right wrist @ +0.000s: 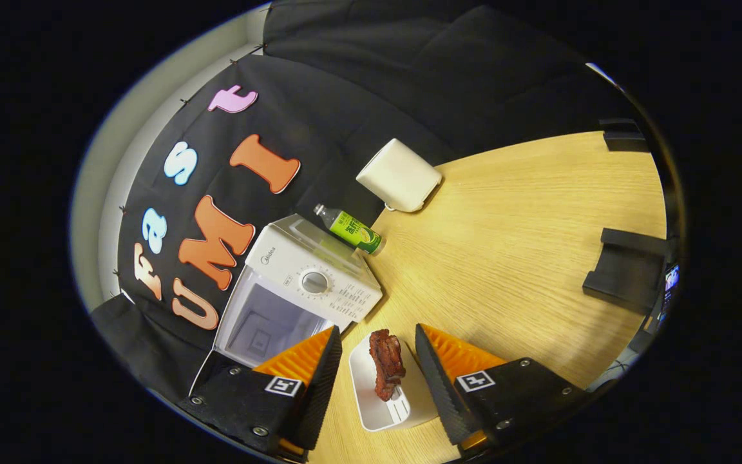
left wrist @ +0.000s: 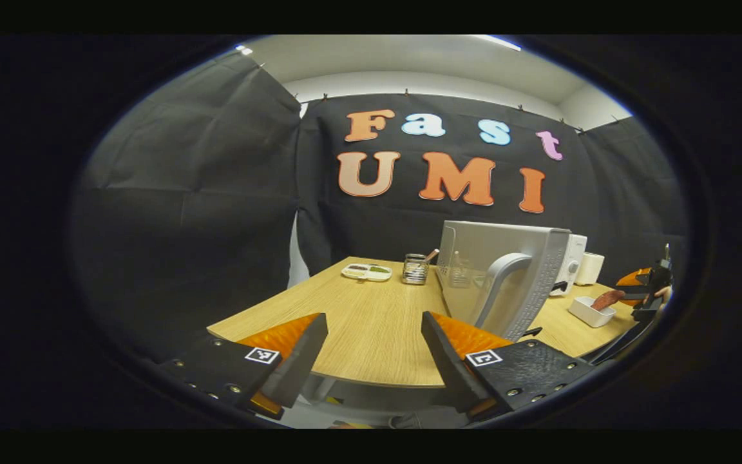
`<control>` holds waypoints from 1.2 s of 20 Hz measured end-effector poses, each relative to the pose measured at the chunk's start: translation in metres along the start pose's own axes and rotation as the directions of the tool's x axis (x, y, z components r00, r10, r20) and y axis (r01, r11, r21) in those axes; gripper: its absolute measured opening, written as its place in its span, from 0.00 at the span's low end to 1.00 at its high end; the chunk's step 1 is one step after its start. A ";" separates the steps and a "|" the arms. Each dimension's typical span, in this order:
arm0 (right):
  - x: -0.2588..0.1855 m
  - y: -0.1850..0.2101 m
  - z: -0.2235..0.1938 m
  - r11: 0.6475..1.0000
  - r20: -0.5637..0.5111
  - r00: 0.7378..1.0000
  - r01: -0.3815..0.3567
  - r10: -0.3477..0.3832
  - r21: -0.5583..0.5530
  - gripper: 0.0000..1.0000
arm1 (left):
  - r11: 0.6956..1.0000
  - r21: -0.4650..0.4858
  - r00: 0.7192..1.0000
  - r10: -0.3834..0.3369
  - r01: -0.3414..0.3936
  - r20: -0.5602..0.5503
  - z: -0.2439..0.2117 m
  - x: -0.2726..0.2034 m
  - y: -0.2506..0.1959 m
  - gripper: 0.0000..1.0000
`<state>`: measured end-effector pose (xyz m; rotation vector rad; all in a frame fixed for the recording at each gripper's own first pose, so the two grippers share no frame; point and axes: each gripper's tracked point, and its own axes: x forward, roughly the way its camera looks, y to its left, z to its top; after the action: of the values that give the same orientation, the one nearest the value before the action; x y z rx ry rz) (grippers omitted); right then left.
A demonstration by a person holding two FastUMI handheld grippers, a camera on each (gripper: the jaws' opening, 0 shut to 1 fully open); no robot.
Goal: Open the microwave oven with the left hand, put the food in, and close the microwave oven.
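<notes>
Both views are evenly lit from overhead; in the left gripper view a ceiling light strip [left wrist: 498, 42] glows at the top edge. The wooden table [left wrist: 371, 322] is bright and warm, with only soft, faint shadows beside the microwave [right wrist: 300, 290] and the white tray [right wrist: 384, 399]. The black cloth wall soaks up light and stays dim. A mild sheen lies on the microwave door [left wrist: 500, 277]. Fisheye distortion bends the table edge and wall strongly toward the rim, where detail softens and darkens. The centre is reasonably sharp; distant small things look slightly blurred.
</notes>
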<state>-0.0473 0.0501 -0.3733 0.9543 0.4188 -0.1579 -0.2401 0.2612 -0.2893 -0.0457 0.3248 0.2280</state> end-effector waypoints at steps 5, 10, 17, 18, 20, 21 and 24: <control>0.005 -0.006 0.000 0.999 0.012 0.999 0.032 -0.032 -0.005 0.25 | 1.000 -0.004 1.000 0.002 -0.002 -0.009 -0.003 0.001 0.002 0.89; 0.003 0.005 0.008 0.997 0.038 0.999 0.037 -0.034 -0.071 0.12 | 1.000 -0.008 1.000 0.012 -0.012 -0.003 -0.002 0.002 0.007 0.89; -0.006 0.053 0.036 0.990 0.100 0.995 0.003 0.011 -0.139 0.08 | 1.000 -0.005 1.000 0.022 -0.021 0.003 -0.002 0.005 0.014 0.89; -0.007 0.062 0.037 0.990 0.105 0.994 -0.010 0.024 -0.139 0.08 | 1.000 -0.005 1.000 0.020 -0.020 0.004 -0.001 0.006 0.014 0.90; -0.006 0.083 0.037 0.990 0.104 0.993 -0.041 0.055 -0.137 0.08 | 1.000 -0.003 1.000 0.016 -0.016 0.006 -0.001 0.009 0.013 0.90; -0.003 0.094 0.034 0.989 0.101 0.992 -0.058 0.072 -0.134 0.08 | 1.000 -0.003 1.000 0.013 -0.013 0.005 -0.001 0.009 0.013 0.90; 0.008 0.127 0.020 0.986 0.078 0.990 -0.108 0.119 -0.130 0.08 | 1.000 -0.013 1.000 0.006 -0.006 0.000 -0.003 0.014 0.013 0.90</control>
<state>0.0050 0.1072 -0.2698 0.8423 0.2914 -0.0678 -0.2309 0.2772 -0.2969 -0.0574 0.3239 0.2363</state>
